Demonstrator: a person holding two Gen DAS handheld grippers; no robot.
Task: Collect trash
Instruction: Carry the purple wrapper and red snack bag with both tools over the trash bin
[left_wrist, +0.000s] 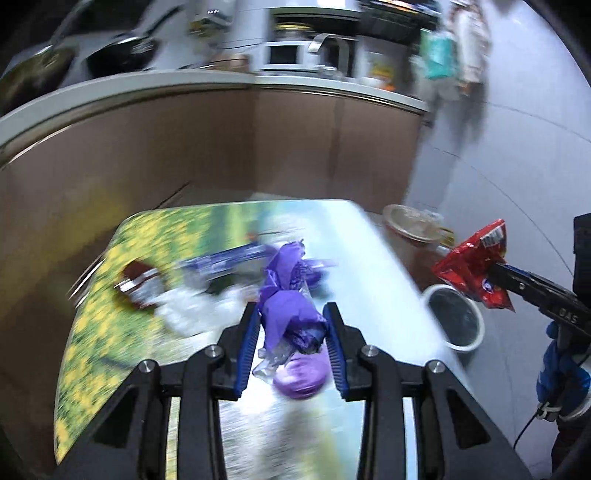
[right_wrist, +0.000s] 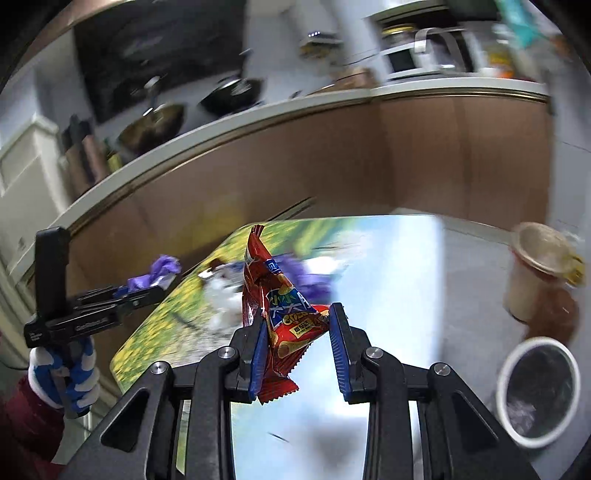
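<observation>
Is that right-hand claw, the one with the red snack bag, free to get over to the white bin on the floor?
Probably yes. The right gripper holds the red snack bag above the table's edge, and the white bin stands open on the floor to its right, with nothing visible between them.

The wrapper (left_wrist: 291, 295) is purple; the bag (right_wrist: 284, 317) is red. The table (left_wrist: 96, 295) bears yellow flowers. The bin (right_wrist: 537, 391) is white.

Home kitchen, pans (right_wrist: 229, 96) on counter (right_wrist: 258, 122), microwave (left_wrist: 286, 55), faucet (left_wrist: 330, 46)
</observation>
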